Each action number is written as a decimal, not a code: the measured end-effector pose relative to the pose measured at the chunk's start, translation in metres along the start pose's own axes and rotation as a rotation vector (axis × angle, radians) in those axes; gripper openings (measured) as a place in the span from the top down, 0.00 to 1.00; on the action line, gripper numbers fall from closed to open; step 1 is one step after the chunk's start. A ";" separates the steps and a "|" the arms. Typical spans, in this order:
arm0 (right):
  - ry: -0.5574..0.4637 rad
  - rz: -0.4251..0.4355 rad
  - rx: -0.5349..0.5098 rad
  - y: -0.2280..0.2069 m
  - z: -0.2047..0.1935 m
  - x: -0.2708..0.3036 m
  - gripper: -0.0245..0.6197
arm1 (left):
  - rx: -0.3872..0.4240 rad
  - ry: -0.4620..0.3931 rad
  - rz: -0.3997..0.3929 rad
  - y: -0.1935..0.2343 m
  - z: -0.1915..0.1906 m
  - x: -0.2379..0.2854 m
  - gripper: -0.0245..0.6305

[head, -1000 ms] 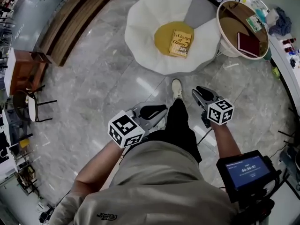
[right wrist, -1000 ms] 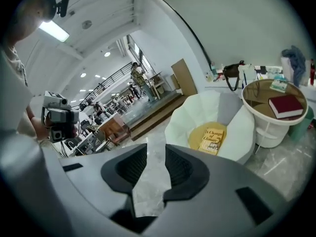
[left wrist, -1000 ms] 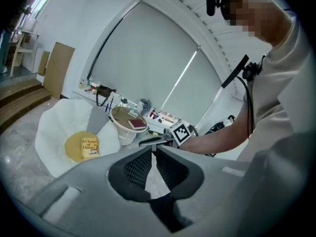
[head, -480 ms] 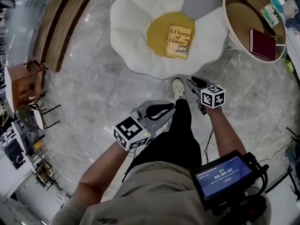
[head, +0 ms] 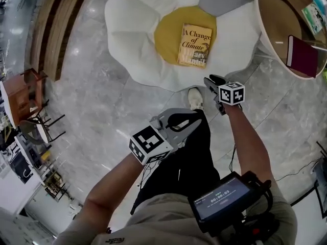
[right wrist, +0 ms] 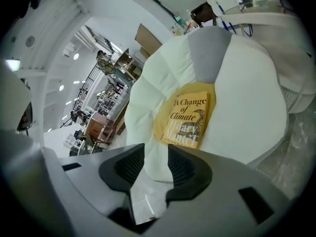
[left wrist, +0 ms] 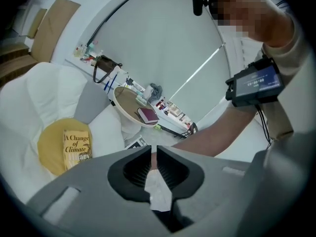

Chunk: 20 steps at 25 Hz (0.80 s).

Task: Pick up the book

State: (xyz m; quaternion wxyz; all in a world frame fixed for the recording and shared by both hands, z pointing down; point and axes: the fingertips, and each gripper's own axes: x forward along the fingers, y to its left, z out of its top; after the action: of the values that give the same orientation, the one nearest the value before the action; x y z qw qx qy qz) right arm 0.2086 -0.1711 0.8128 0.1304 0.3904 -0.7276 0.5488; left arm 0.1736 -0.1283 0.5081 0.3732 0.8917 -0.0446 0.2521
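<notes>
The book (head: pixel 195 45), yellow with "A Change of Climate" on its cover, lies flat on the yellow seat pad (head: pixel 168 34) of a white petal-shaped chair (head: pixel 133 40). My right gripper (head: pixel 211 80) hovers at the chair's near edge, just short of the book. Its jaws have just been opening and stand open with nothing between them. The right gripper view has the book (right wrist: pixel 188 118) straight ahead of the right gripper (right wrist: pixel 156 149). My left gripper (head: pixel 198 121) hangs lower, over the person's leg, its jaws closed to a slit and empty. In the left gripper view, the book (left wrist: pixel 76 147) lies far left of the left gripper (left wrist: pixel 154 149).
A round side table (head: pixel 265 40) at the right carries a maroon book (head: pixel 302 55). A wooden bench (head: pixel 56 24) runs along the upper left, with a brown chair (head: pixel 25 93) below it. The person's shoe (head: pixel 194 97) stands by the white chair's edge on the marble floor.
Both grippers have moved forward and down toward the white chair. The right one now reaches its near edge, and its jaws stand wider. The book has not moved.
</notes>
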 end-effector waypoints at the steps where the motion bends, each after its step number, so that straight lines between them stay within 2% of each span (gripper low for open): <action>1: 0.001 -0.006 0.016 -0.011 0.000 0.009 0.73 | -0.001 0.002 -0.002 0.006 0.000 0.004 0.93; 7: -0.006 -0.012 0.100 -0.059 0.003 0.062 0.68 | -0.017 -0.012 0.010 0.049 -0.008 0.029 0.93; 12: 0.012 -0.017 0.124 -0.092 0.000 0.097 0.64 | -0.090 -0.050 -0.008 0.076 -0.015 0.040 0.93; 20: 0.038 -0.068 0.169 -0.129 -0.011 0.134 0.60 | -0.091 -0.052 -0.011 0.103 -0.030 0.044 0.93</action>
State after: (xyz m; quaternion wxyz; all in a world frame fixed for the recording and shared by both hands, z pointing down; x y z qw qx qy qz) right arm 0.2087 -0.2299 0.9895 0.1293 0.4141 -0.6623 0.6109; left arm 0.1716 -0.1767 0.6139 0.4133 0.8805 -0.0606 0.2243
